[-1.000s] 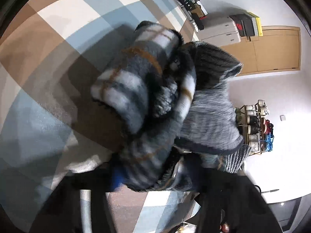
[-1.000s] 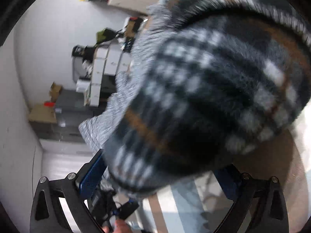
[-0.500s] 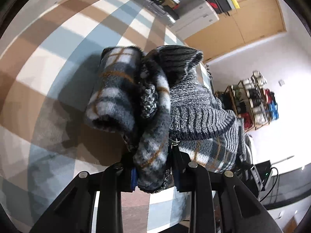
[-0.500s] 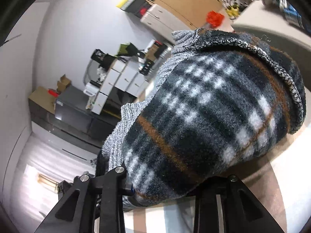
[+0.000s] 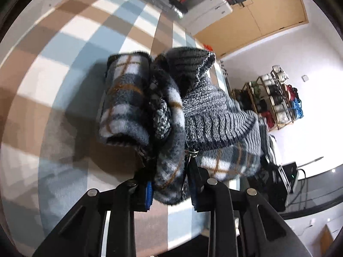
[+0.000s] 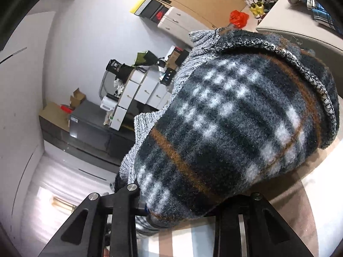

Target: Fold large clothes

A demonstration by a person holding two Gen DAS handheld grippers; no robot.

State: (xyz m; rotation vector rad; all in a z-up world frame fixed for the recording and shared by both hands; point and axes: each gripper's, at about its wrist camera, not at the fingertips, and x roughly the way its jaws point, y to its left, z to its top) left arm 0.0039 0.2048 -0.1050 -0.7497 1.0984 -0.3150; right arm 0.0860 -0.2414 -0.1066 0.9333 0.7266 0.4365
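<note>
A thick jacket (image 5: 171,111) with a plaid fleece side and a grey knit side hangs bunched and folded over the checked surface (image 5: 64,68). My left gripper (image 5: 169,189) is shut on a fold of its plaid fleece, the cloth squeezed between both pads. In the right wrist view the same jacket (image 6: 231,128) fills the frame, plaid outward with the grey knit behind. My right gripper (image 6: 180,209) is shut on its lower plaid edge; the cloth hides the fingertips.
A checked brown, blue and white cover (image 5: 53,128) lies under the jacket. A shoe rack (image 5: 276,100) stands by the white wall. White drawer units (image 6: 139,90) and a dark cabinet (image 6: 90,128) stand across the room. A wooden door (image 5: 276,10) is behind.
The right jaws closed from wide open onto the plaid edge. Both grippers rolled and rose with the jacket, lifting the bundle off the checked cover. The left grip tightened.
</note>
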